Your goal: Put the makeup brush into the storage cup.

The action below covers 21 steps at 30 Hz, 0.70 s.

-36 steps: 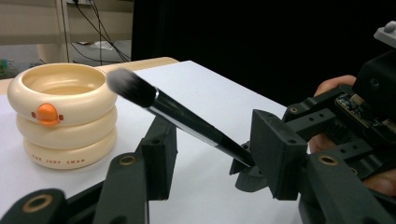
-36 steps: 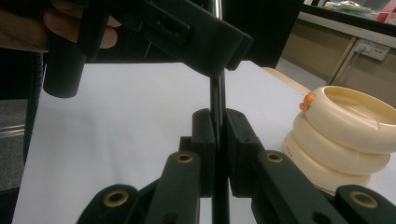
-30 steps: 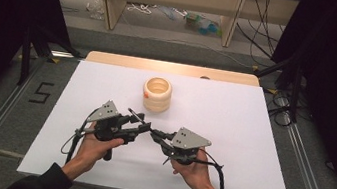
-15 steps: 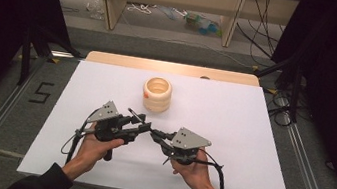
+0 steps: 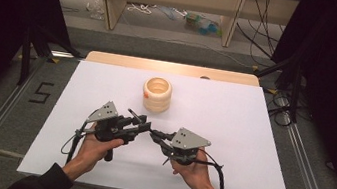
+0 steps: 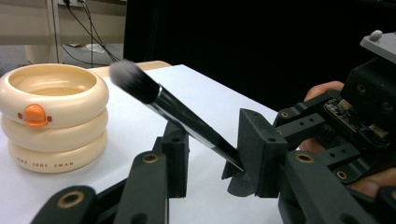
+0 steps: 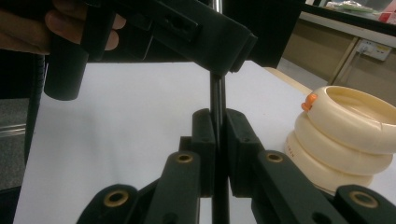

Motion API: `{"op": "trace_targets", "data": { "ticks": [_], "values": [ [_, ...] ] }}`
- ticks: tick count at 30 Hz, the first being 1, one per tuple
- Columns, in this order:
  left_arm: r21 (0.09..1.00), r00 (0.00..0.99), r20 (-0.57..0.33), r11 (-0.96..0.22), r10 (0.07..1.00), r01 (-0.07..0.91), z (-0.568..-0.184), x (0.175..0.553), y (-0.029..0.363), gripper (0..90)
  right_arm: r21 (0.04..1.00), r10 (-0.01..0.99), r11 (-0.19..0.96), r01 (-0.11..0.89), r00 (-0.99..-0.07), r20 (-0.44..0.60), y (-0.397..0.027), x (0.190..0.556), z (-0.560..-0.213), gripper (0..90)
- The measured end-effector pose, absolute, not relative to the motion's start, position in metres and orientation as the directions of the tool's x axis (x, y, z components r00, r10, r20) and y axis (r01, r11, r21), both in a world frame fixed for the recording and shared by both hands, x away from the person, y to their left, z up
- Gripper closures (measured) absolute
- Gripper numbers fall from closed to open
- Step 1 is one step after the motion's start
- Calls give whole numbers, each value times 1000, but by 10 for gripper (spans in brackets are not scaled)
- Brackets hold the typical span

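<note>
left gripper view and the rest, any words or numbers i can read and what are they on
"THE JUDY SWAN" in small orange print on the bottom ring of the cream holder.
"5" marked in black on the floor left of the table, in the high view.
The same print on the holder in the right gripper view is too small to read.

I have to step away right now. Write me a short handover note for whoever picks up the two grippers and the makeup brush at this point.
Right gripper: shut on the black handle of the makeup brush, holding it off the table.
Left gripper: jaws on either side of the handle and have just been closing; the pads do not yet press on it.
Brush: bristle head points toward the cream ring-shaped holder, which stands upright mid-table, apart from both grippers.
Done: brush lifted and brought between the two grippers near the front of the white table.
Left: finish the left grip, release the right. Probably the brush then goes into the holder.
</note>
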<state>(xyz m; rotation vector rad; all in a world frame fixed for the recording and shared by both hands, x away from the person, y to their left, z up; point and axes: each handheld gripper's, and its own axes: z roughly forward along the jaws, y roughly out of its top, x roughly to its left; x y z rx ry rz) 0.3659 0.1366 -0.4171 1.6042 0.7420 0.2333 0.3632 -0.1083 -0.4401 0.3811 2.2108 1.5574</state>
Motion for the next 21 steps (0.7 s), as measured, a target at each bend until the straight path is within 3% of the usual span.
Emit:
{"op": "trace_targets", "data": {
  "ticks": [16,21],
  "values": [
    [930,800,-344,61,491,363,-417,365,135,807,938,435,347,-5,-885,-166,-107,363,-443,834],
    [944,814,-304,40,494,329,-415,364,135,831,940,445,342,16,-883,-147,-108,363,-442,727]
  ]
}}
